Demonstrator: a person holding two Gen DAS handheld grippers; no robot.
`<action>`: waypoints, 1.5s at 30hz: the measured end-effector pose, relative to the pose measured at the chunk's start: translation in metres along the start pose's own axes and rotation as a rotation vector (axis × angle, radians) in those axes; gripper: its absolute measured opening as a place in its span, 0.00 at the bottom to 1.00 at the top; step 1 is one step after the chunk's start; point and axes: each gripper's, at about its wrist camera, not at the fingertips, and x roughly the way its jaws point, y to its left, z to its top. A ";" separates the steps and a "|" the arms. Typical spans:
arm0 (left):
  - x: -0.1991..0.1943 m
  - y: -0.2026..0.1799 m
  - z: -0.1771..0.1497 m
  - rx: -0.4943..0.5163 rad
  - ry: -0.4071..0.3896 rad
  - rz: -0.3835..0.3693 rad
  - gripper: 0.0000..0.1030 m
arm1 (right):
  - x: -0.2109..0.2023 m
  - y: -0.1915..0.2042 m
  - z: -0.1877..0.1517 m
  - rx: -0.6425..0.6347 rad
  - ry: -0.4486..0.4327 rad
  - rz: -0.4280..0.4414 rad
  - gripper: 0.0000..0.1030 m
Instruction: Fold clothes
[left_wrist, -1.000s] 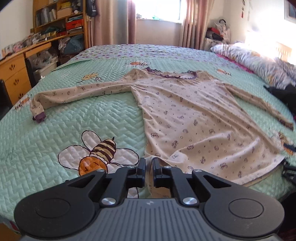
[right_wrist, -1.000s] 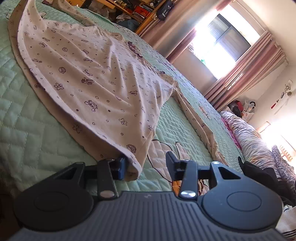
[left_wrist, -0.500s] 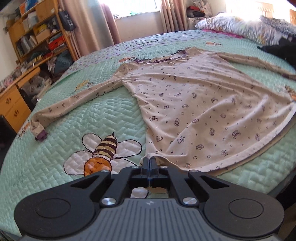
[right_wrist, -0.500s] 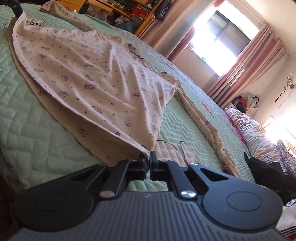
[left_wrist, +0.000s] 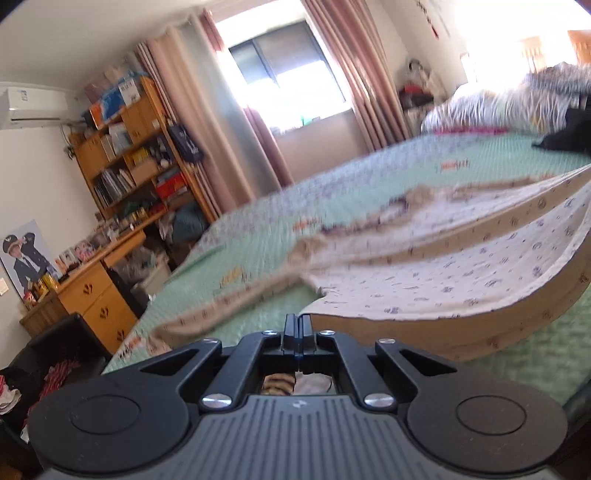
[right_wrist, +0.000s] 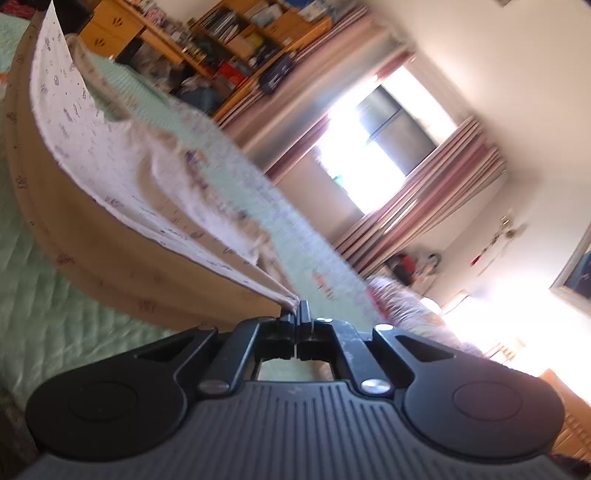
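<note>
Your left gripper (left_wrist: 298, 325) has its jaws pinched together on one hem corner of the printed shirt (left_wrist: 461, 266); your right gripper (right_wrist: 300, 314) is clamped on the other hem corner. The hem hangs lifted between them in a sagging arc above the green bedspread (left_wrist: 388, 177), pale inner side showing. Collar end and one sleeve (left_wrist: 207, 314) lie on the bed. Both views are motion-blurred.

Shirt (left_wrist: 461, 258) neckline motion-blurred — hem cut off at the frame's right edge.
</note>
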 end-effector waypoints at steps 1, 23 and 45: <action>-0.008 0.001 0.005 0.000 -0.021 0.009 0.00 | -0.001 -0.005 0.003 0.009 0.000 -0.006 0.01; 0.027 -0.018 -0.098 -0.085 0.328 -0.035 0.00 | 0.010 0.039 -0.063 0.026 0.192 0.295 0.11; 0.055 -0.028 -0.011 -0.131 0.193 -0.192 0.59 | 0.052 -0.033 -0.022 0.596 0.130 0.627 0.29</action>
